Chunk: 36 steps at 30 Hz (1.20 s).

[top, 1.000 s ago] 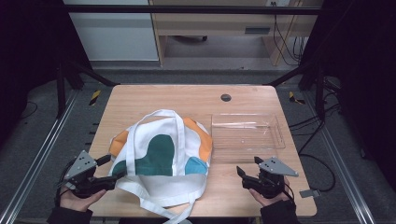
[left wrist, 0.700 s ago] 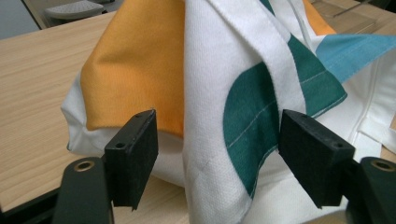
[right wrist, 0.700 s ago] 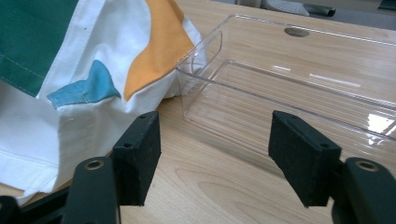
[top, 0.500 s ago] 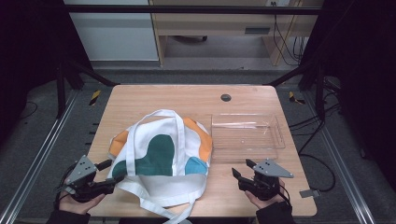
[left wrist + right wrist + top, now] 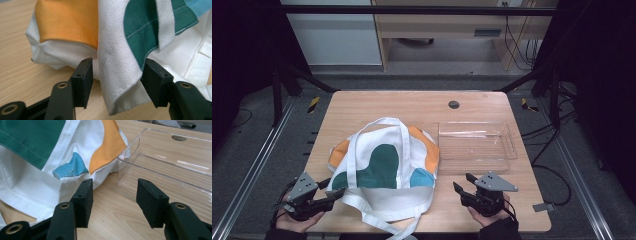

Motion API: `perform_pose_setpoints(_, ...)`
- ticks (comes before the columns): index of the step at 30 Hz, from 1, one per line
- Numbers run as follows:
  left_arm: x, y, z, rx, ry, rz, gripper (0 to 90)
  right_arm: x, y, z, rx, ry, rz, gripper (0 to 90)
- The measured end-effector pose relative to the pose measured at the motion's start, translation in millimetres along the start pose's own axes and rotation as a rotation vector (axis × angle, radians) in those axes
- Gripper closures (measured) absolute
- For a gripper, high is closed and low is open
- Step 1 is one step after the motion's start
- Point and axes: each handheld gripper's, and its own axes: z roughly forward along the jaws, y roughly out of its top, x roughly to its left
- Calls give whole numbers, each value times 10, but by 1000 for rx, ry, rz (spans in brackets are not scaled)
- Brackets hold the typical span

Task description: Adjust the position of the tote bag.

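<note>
Between the spread jaws of the left gripper (image 5: pixel 116 82), a white fold of the bag (image 5: pixel 120 75) is poking in; the right gripper (image 5: pixel 113 202) is sitting wide apart beside it.

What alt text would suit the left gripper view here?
The left gripper has its two black jaws open around a folded edge of a white canvas tote bag with orange, green and blue patches, not yet closed on it. The bag lies on a light wooden table.

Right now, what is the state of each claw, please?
Left claw: open, a fold of the tote bag lies between its jaws, not clamped.
Right claw: open, holding nothing, above the bare table.
</note>
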Motion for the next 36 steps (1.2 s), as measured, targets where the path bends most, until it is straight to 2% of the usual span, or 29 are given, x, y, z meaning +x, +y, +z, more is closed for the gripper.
perform_pose_setpoints(3, -2, -5, 12, 0, -1, -3, 455, 29, 9, 8, -3, 6, -2, 503)
perform_pose_setpoints(8, 13, -20, 27, 10, 5, -19, 561, 139, 47, 52, -6, 30, -18, 560)
perform_pose_setpoints(11, 21, -28, 30, 6, 3, -30, 595, 178, 60, 69, -6, 33, -23, 595)
perform_pose_setpoints(12, 27, -32, 26, 4, 7, -36, 613, 218, 78, 94, -6, 42, -32, 636)
perform_pose_setpoints(15, 32, -33, 18, -6, 11, -50, 665, 254, 92, 115, -3, 52, -36, 674)
perform_pose_setpoints(18, 43, -34, -1, -22, 17, -70, 718, 342, 127, 170, 5, 88, -38, 741)
perform_pose_setpoints(23, 50, -34, -11, -25, 23, -73, 773, 429, 160, 228, 16, 124, -38, 801)
perform_pose_setpoints(28, 47, -32, -17, -34, 29, -73, 831, 565, 204, 321, 11, 159, -50, 897)
perform_pose_setpoints(33, 45, -32, -14, -31, 31, -72, 849, 644, 222, 370, 11, 175, -61, 900)
perform_pose_setpoints(36, 42, -35, -12, -30, 36, -57, 849, 735, 241, 436, 3, 182, -68, 900)
